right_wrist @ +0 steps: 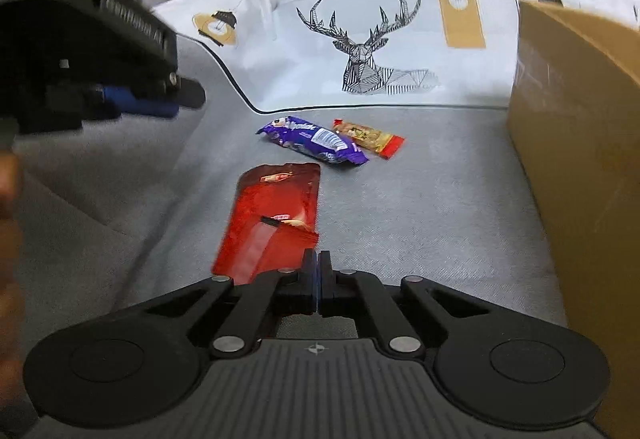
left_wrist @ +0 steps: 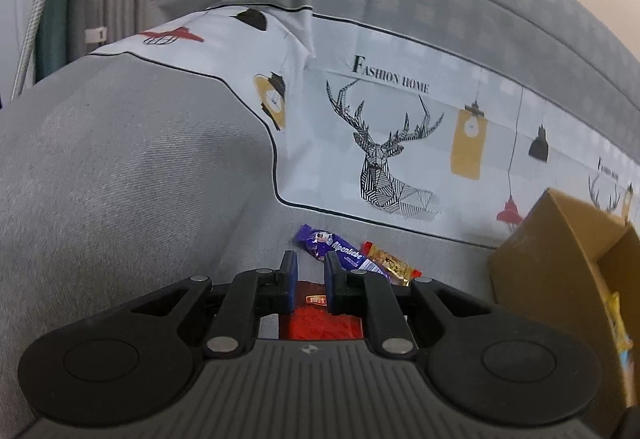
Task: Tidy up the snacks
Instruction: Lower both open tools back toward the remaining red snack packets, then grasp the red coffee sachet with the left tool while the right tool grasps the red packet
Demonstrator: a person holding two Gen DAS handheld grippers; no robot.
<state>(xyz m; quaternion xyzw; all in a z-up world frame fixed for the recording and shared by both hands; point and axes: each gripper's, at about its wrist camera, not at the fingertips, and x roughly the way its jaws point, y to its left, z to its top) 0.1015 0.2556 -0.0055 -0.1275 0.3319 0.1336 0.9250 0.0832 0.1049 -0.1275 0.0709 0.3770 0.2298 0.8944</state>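
Observation:
On the grey sofa seat lies a red snack packet (right_wrist: 276,207), flat and glossy. My right gripper (right_wrist: 319,259) has its pads pressed together at the packet's near right corner. A purple Alpenliebe bar (right_wrist: 316,143) and a gold-and-red bar (right_wrist: 368,139) lie side by side further back. In the left wrist view my left gripper (left_wrist: 310,259) hovers over the red packet (left_wrist: 320,319), with only a narrow slit between its pads and nothing in them. Just beyond its tips are the purple bar (left_wrist: 340,251) and the gold bar (left_wrist: 392,265). The left gripper (right_wrist: 180,103) appears blurred in the right wrist view, in the air.
An open cardboard box (right_wrist: 580,119) stands on the seat at the right, with yellow packets (left_wrist: 620,319) inside. A deer-print cover (right_wrist: 360,51) drapes the backrest. The sofa arm (left_wrist: 120,179) rises at the left. Part of a hand (right_wrist: 8,199) shows at the left edge.

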